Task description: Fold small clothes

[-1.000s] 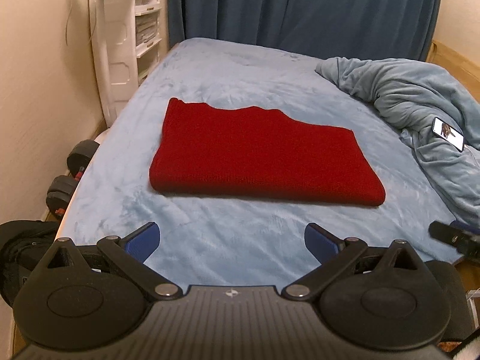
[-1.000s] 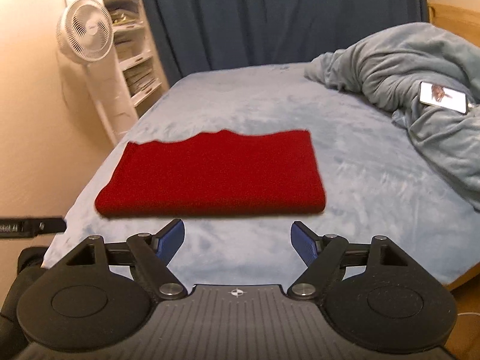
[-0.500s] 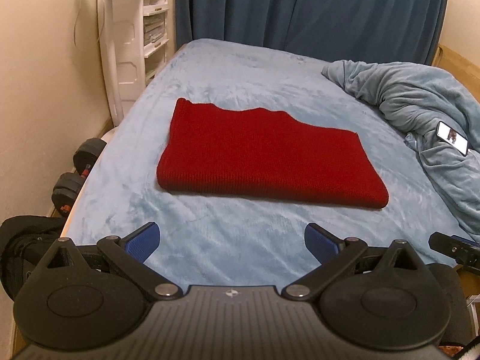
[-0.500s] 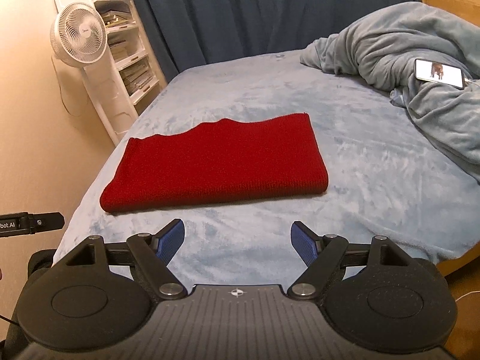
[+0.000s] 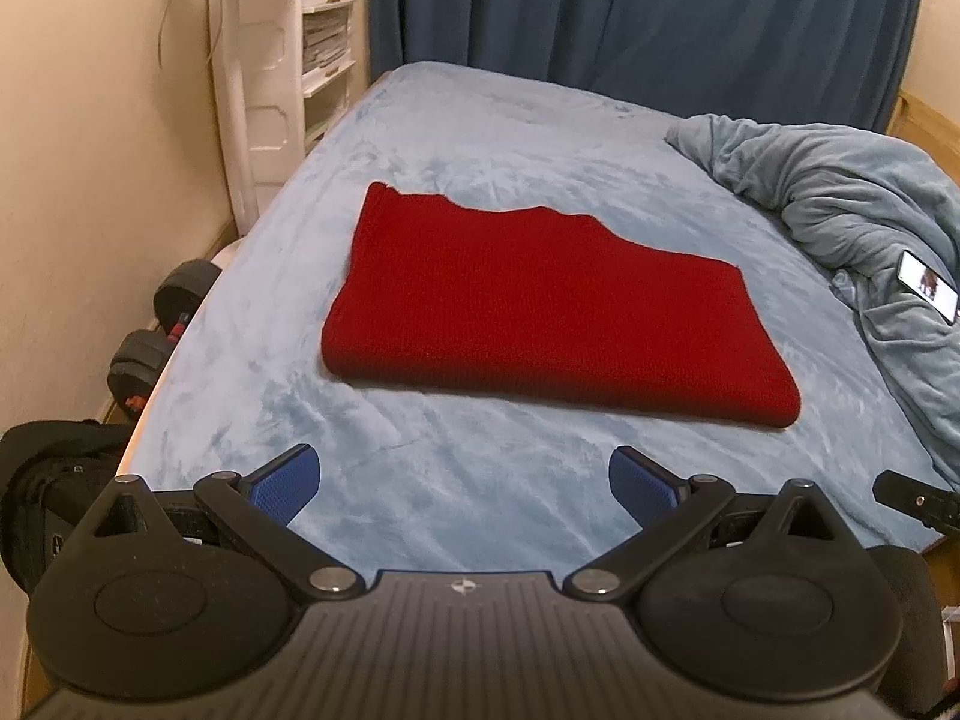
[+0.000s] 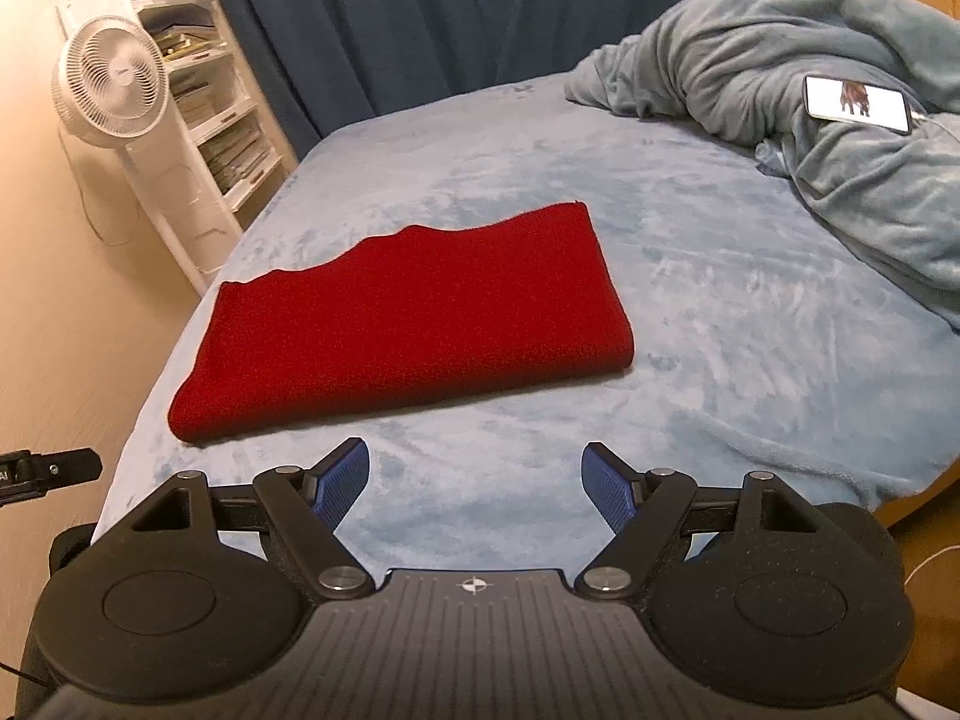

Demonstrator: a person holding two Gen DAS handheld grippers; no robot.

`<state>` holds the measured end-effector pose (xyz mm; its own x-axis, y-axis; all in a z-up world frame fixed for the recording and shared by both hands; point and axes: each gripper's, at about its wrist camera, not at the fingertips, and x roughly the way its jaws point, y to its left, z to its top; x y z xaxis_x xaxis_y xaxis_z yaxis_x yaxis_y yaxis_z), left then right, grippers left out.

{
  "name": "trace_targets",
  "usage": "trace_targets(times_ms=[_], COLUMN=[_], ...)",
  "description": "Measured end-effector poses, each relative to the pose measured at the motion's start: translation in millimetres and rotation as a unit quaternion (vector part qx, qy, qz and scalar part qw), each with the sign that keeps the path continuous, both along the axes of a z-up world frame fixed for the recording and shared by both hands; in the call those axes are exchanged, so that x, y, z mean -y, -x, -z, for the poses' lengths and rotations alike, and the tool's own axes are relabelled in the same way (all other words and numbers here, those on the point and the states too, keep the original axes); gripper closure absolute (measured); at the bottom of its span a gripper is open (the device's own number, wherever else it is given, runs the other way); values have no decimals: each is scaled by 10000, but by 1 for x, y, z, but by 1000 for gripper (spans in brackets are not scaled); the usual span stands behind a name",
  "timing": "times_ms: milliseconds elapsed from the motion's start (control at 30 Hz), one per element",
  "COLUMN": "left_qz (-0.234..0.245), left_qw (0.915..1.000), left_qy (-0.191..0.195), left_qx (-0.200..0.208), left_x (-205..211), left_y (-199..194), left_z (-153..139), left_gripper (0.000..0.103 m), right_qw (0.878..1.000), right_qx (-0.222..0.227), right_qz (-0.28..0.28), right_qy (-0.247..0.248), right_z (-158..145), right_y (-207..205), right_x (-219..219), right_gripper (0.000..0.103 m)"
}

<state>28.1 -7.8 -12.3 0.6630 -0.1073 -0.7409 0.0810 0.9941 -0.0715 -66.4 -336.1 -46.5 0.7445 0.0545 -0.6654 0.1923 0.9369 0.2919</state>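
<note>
A red knitted garment (image 5: pixel 552 312) lies folded flat in a rectangle on the light blue bed (image 5: pixel 480 138); it also shows in the right wrist view (image 6: pixel 408 324). My left gripper (image 5: pixel 462 480) is open and empty, hovering over the bed's near edge, short of the garment's near fold. My right gripper (image 6: pixel 477 480) is open and empty, also short of the garment, off its near right corner. Neither gripper touches the cloth.
A crumpled grey-blue blanket (image 6: pixel 810 120) lies at the right with a lit phone (image 6: pixel 855 102) on it. A white fan (image 6: pixel 111 90) and shelves (image 6: pixel 210 90) stand at the left wall. Dumbbells (image 5: pixel 162 324) sit on the floor beside the bed. Dark blue curtains (image 5: pixel 630 12) hang behind.
Both grippers have drifted slightly, shifting the views; the garment sits a little lower in the left view and more tilted in the right view. The garment itself has not moved. Both stay open.
</note>
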Motion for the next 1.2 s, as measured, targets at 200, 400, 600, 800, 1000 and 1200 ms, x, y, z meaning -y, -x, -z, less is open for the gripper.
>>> trace_targets(times_ms=[200, 400, 600, 800, 1000, 1200], left_qz=[-51, -146, -270, -375, -656, -1275], left_qw=[9999, 9997, 9993, 9988, 9967, 9902], left_qy=[-36, -38, -33, -163, -391, -454], left_qx=[-108, -176, -260, -285, -259, -355], left_x=[0, -2, -5, -8, -16, -46], left_y=[-18, -37, -58, -79, -111, -149], left_z=[10, 18, 27, 38, 54, 75], left_gripper=[0, 0, 0, 0, 0, 0], right_qw=[9998, 9973, 9898, 9866, 9721, 9389], right_qx=[-176, -328, -489, -476, -780, -873], right_qz=[91, 492, 1034, 1192, 1693, 2320], right_qy=[-79, -428, -844, -1012, -1427, -2389], right_z=[12, 26, 44, 57, 93, 134], right_y=[-17, -40, -66, -85, -112, -142], right_x=[4, 23, 43, 52, 79, 108], right_gripper=[24, 24, 24, 24, 24, 24])
